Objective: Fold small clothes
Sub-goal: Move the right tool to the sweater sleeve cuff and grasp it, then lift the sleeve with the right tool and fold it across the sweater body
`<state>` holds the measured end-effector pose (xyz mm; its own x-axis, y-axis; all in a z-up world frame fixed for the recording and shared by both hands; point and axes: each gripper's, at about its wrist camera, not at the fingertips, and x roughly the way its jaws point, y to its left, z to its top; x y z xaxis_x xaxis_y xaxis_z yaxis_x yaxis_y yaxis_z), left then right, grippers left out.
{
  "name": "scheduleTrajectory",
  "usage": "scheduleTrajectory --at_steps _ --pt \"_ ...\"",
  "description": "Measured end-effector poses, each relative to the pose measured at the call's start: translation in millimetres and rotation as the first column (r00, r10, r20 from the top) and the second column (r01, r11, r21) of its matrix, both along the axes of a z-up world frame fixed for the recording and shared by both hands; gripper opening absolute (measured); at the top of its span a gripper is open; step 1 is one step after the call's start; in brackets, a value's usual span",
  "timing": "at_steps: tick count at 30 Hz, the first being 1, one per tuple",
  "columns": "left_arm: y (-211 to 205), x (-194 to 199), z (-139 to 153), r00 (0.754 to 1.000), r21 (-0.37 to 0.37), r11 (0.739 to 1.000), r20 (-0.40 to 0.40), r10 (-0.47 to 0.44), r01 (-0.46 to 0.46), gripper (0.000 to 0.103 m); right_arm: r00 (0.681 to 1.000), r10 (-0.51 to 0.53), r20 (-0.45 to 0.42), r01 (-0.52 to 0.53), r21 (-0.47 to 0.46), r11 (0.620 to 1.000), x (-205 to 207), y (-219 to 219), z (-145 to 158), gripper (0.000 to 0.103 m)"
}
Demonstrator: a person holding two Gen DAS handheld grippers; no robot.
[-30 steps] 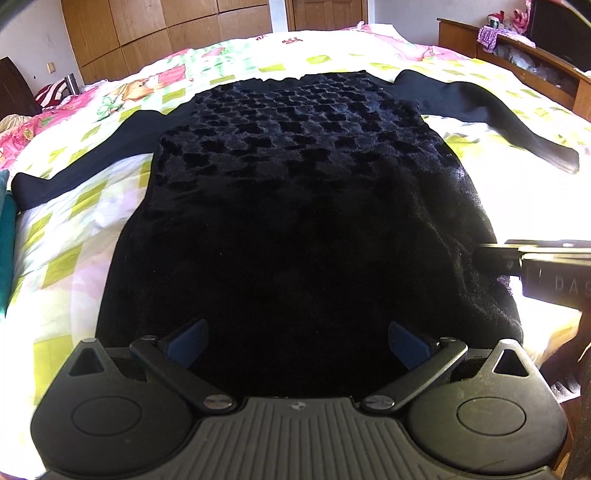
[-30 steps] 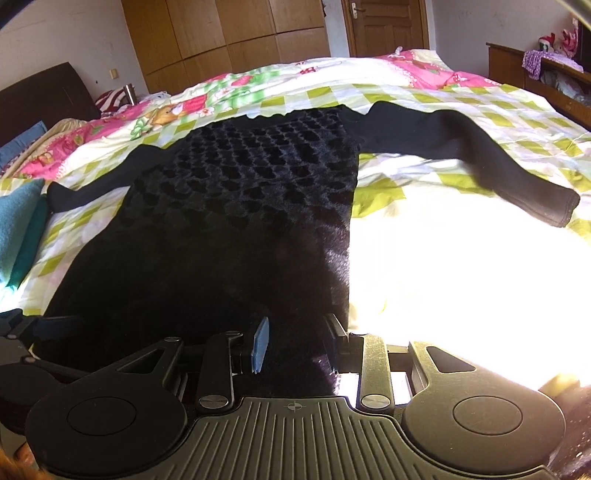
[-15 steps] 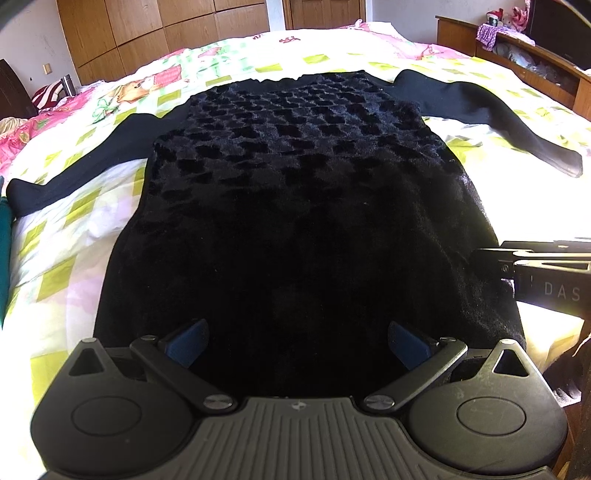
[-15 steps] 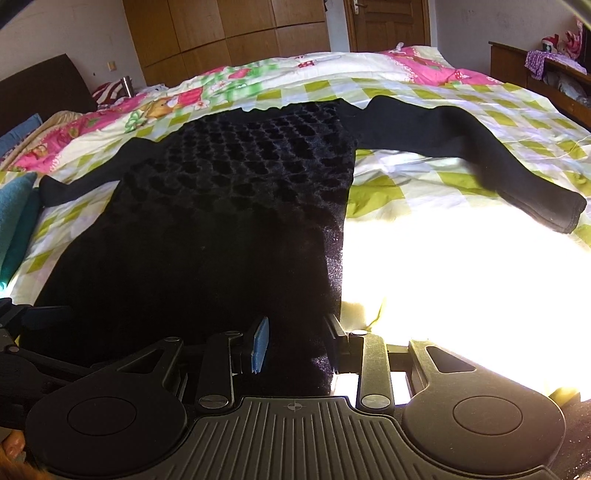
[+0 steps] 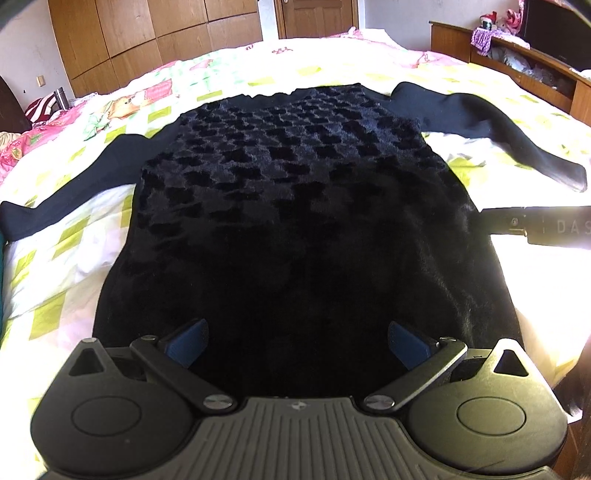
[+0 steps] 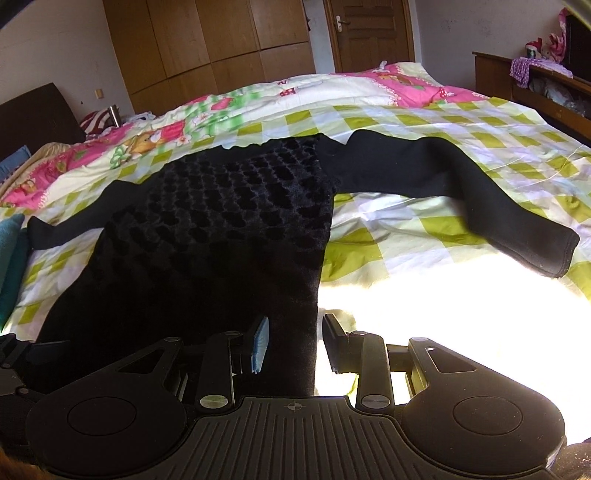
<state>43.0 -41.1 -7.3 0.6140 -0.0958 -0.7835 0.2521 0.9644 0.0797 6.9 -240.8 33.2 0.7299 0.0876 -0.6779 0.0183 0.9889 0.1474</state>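
1. Left hand-held gripper [image 5: 297, 343]: jaws spread wide, nothing between them, poised low over the near hem of the black sweater [image 5: 295, 221].
2. Right hand-held gripper [image 6: 293, 345]: jaws partly apart, straddling the sweater's [image 6: 221, 240] right side edge near the hem; whether the pads touch the fabric cannot be told.
3. The sweater lies flat on the bed [image 5: 74, 236], hem nearest, collar far, both sleeves spread outward.
4. The bed carries a green-checked quilt [image 6: 424, 122] with pink cartoon print at the far end; strong sunlight whitens its near right part.
5. The left view shows the right hand-held gripper's fingers [image 5: 517, 221] entering from the right at the sweater's edge.
6. The right view alone shows a teal cushion [image 6: 9, 258] at left.
7. Far off: wooden wardrobe [image 6: 221, 48], door [image 6: 369, 33], side shelf [image 5: 517, 66].
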Motion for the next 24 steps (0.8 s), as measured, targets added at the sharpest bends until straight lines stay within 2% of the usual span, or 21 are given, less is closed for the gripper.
scheduleTrajectory --at_steps 4,10,15,20,24 --pt "5 -6 -2 1.000 -0.021 1.000 -0.020 -0.001 0.000 0.103 0.997 -0.072 -0.019 0.073 0.045 0.996 2 -23 0 0.032" --pt "-15 14 10 0.998 -0.032 0.999 0.042 -0.039 0.040 0.103 0.976 -0.216 0.020 0.213 0.101 0.972 35 -61 -2 0.032" --pt "-38 41 15 0.994 -0.036 0.996 0.071 -0.080 0.083 0.103 0.937 -0.348 -0.008 0.339 0.247 0.908 72 -96 -10 0.032" --pt "-58 69 14 0.990 -0.033 0.993 0.080 -0.115 0.118 0.103 0.915 -0.404 0.009 0.388 0.257 0.885 89 -114 -15 0.033" --pt "-70 83 14 0.989 -0.041 0.991 0.080 -0.127 0.131 0.103 0.881 -0.472 -0.019 0.448 0.348 0.823 105 -134 -29 0.032"
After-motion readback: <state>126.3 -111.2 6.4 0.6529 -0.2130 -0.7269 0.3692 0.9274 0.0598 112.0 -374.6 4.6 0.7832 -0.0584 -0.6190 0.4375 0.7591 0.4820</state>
